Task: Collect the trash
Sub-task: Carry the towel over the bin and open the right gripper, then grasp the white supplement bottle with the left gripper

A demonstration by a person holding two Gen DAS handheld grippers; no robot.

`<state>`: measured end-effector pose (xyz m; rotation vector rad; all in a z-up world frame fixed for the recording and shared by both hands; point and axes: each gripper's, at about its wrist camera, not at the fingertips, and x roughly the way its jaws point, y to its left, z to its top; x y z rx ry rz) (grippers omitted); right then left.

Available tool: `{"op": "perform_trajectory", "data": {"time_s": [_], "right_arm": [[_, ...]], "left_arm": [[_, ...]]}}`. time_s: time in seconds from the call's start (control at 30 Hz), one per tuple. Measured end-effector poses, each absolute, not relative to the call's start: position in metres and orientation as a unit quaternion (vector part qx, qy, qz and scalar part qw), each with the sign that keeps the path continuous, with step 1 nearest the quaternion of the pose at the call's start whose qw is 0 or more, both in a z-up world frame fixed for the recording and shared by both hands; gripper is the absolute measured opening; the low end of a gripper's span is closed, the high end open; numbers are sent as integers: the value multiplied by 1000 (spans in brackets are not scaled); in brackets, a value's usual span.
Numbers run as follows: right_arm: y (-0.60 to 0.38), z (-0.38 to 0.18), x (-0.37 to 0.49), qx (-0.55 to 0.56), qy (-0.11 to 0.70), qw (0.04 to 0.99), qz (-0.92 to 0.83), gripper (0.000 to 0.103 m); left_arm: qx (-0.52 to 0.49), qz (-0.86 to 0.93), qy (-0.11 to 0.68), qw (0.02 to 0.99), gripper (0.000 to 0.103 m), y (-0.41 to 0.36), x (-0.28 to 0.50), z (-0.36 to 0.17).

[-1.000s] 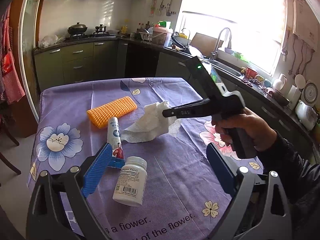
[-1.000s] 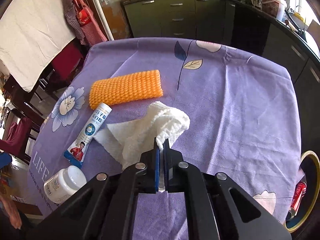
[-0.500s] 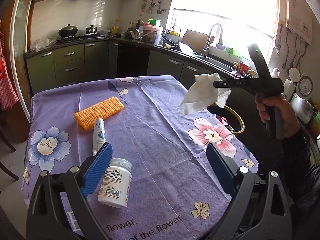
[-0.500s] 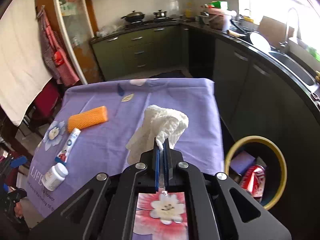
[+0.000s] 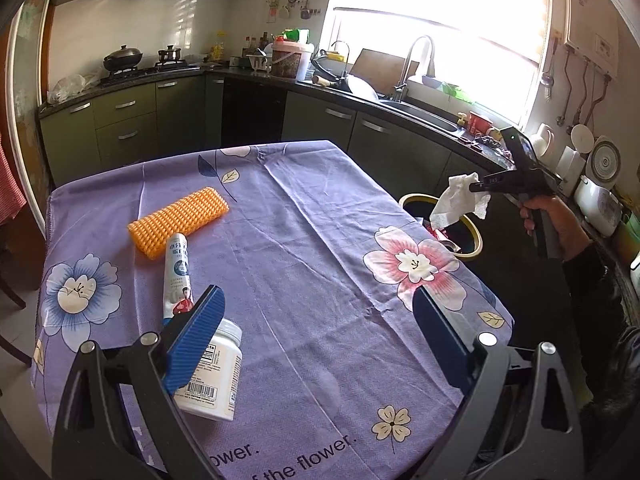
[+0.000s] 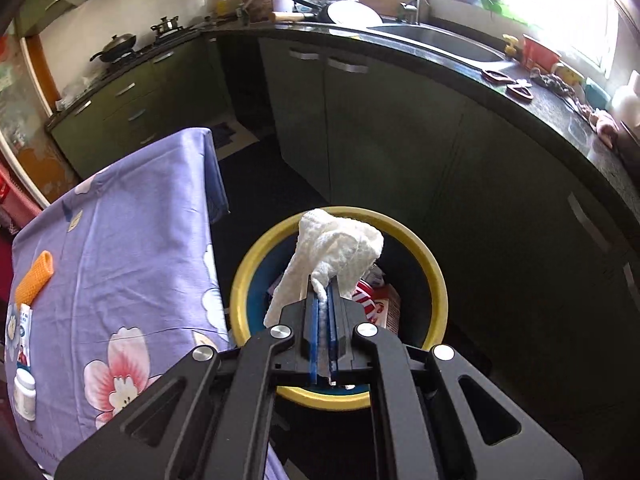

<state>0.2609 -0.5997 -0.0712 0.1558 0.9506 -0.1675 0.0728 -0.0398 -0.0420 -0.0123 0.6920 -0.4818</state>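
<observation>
cloth print: "flower." / "of the flower." | tissue: white, crumpled, hanging over yellow-rimmed bin | right gripper: pinching tissue | left gripper: wide, over table, bottle below

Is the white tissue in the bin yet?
Not yet: the tissue hangs above the bin, clamped in the shut right tool.

tissue — white, crumpled | hanging above yellow-rimmed bin — holding trash
</observation>
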Motion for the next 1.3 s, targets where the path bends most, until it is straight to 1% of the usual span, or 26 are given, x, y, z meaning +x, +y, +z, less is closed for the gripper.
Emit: {"op": "perform_trajectory", "data": {"time_s": [0.07,0.1,0.13,0.17,0.2,0.43,0.57,0.7,0.97,1.13,1.3], "right_arm": [[-612,-83,267,80,467,876,-96,8],[-619,-89,270,80,471,872,-107,13],[-623,-95,272,81,475,868,-117,27],[-628,-101,274,82,478,865,-129,47],[-632,-104,274,82,477,863,-144,52],[-627,-91,256,82,456,875,-140,53],[-599,-73,234,74,434,893,-95,62],[-561,-61,213,56,418,905,-47,62],[-504,-58,209,27,422,906,14,62],[-483,-61,209,12,427,904,28,63],[-481,-69,211,14,434,900,34,63]], "left_arm": [[-5,-234,336,912,90,-41,73,-42],[-5,-234,337,912,90,-41,73,-42],[-6,-234,337,912,90,-41,73,-42],[-6,-234,338,912,90,-41,73,-42],[-6,-233,337,912,90,-41,73,-42],[-6,-228,340,912,90,-37,75,-45],[0,-224,352,909,90,-35,75,-51],[8,-210,373,904,90,-28,74,-61],[3,-180,430,885,90,-6,82,-89],[3,-179,455,872,90,-4,93,-104],[11,-173,472,864,90,-3,103,-116]]}}
